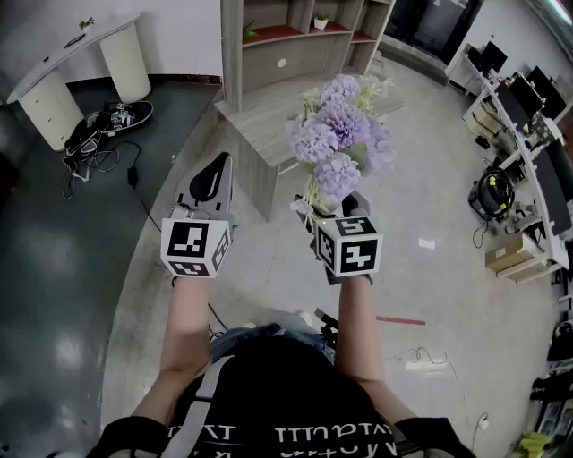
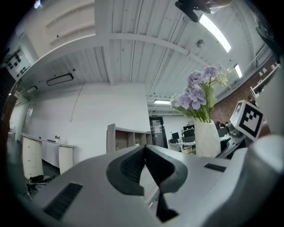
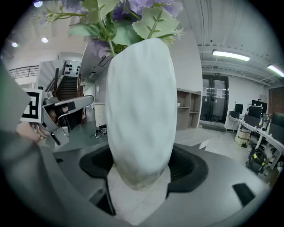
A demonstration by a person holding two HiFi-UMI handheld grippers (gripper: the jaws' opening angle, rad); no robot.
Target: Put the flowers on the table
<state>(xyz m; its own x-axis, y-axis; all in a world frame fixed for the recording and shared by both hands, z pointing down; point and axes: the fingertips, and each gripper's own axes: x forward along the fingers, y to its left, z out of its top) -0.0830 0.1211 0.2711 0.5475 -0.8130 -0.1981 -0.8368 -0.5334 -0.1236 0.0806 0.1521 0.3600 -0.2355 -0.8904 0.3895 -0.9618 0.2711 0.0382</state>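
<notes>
A bunch of purple flowers (image 1: 340, 134) stands in a white vase (image 3: 140, 115), held upright in the air. My right gripper (image 1: 333, 207) is shut on the vase's lower body, its jaws spread wide around it, with a dark pad on each side in the right gripper view. The vase (image 2: 206, 137) and flowers (image 2: 197, 91) also show at the right of the left gripper view. My left gripper (image 1: 213, 174) hangs beside it to the left, shut (image 2: 145, 155) with nothing between its jaws. The low wooden table (image 1: 260, 125) lies ahead, beyond both grippers.
A wooden shelf unit (image 1: 295, 27) rises behind the table. A white desk (image 1: 81, 63) stands at the far left, with shoes and cables (image 1: 103, 125) on the floor by it. Office desks (image 1: 528, 116) line the right side. A power strip (image 1: 421, 362) lies near my feet.
</notes>
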